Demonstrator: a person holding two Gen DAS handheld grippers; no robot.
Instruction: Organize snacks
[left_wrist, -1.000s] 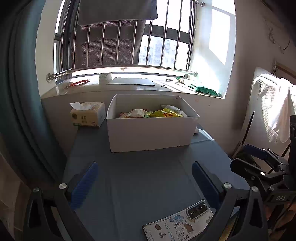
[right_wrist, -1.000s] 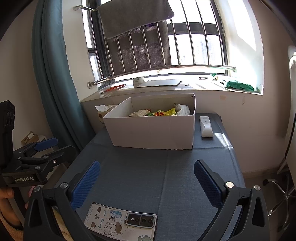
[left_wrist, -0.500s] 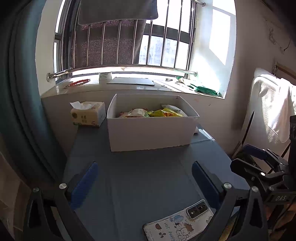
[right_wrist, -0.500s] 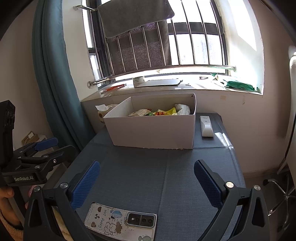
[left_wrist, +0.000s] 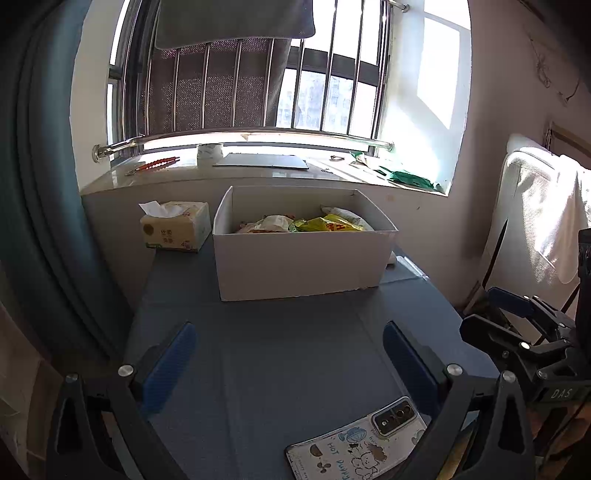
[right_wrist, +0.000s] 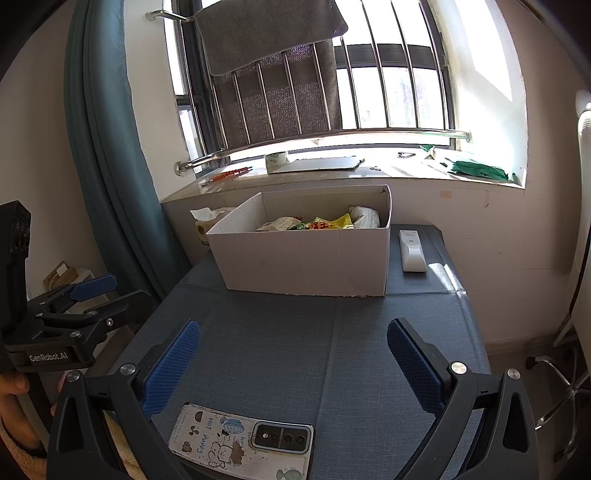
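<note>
A white cardboard box (left_wrist: 303, 258) stands at the far side of the blue-grey table (left_wrist: 288, 347); it also shows in the right wrist view (right_wrist: 306, 258). Several snack packets (left_wrist: 317, 223) lie inside it, among them a yellow one (right_wrist: 325, 222). My left gripper (left_wrist: 291, 354) is open and empty, held low over the table's near part. My right gripper (right_wrist: 293, 354) is open and empty, also near the front edge. Each gripper shows at the side of the other's view: the right one (left_wrist: 517, 325) and the left one (right_wrist: 81, 306).
A phone in a cartoon case (right_wrist: 240, 439) lies at the table's front edge, also in the left wrist view (left_wrist: 358, 439). A tissue box (left_wrist: 175, 227) stands left of the cardboard box. A white remote (right_wrist: 412, 249) lies to its right. A windowsill runs behind.
</note>
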